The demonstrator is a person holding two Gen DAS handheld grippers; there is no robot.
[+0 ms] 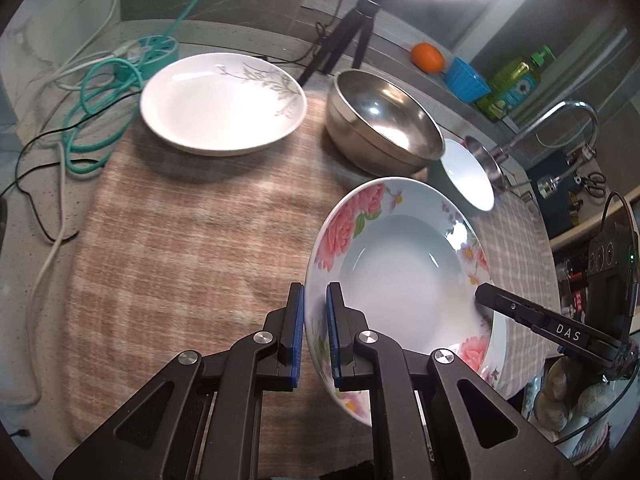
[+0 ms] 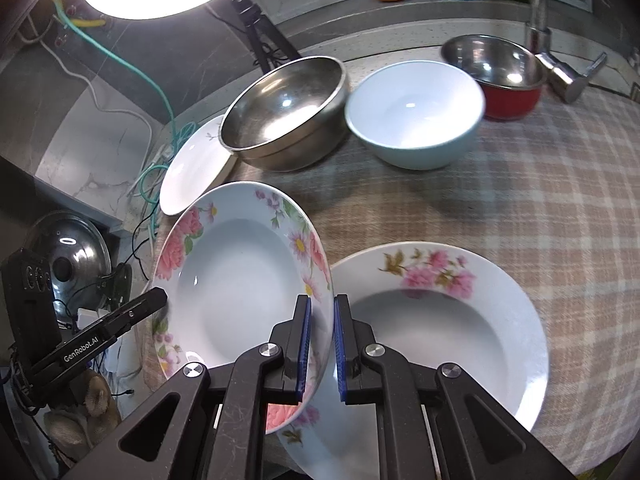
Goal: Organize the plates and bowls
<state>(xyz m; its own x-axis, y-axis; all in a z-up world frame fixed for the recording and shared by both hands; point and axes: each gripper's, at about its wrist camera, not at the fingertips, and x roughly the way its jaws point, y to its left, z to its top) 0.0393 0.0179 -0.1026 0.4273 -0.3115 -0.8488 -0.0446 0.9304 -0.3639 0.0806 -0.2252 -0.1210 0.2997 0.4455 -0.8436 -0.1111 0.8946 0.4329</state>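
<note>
Above the checked woven cloth (image 1: 180,240): glossy round floral plate (image 1: 400,264), tilted, rim clamped by left gripper (image 1: 316,300) and right gripper (image 2: 322,312). Steel bowl (image 1: 384,120) beyond.

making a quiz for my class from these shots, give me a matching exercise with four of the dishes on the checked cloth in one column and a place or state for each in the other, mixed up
Column one:
1. flowered plate
2. large steel bowl
3. pale blue bowl
4. red bowl

Column two:
A. by the tap, steel inside
B. tilted off the cloth, rim pinched on both sides by the left gripper and right gripper
C. between the large steel bowl and the red one
D. next to the plain white plate

Pairs: 1-B, 2-D, 3-C, 4-A
</note>
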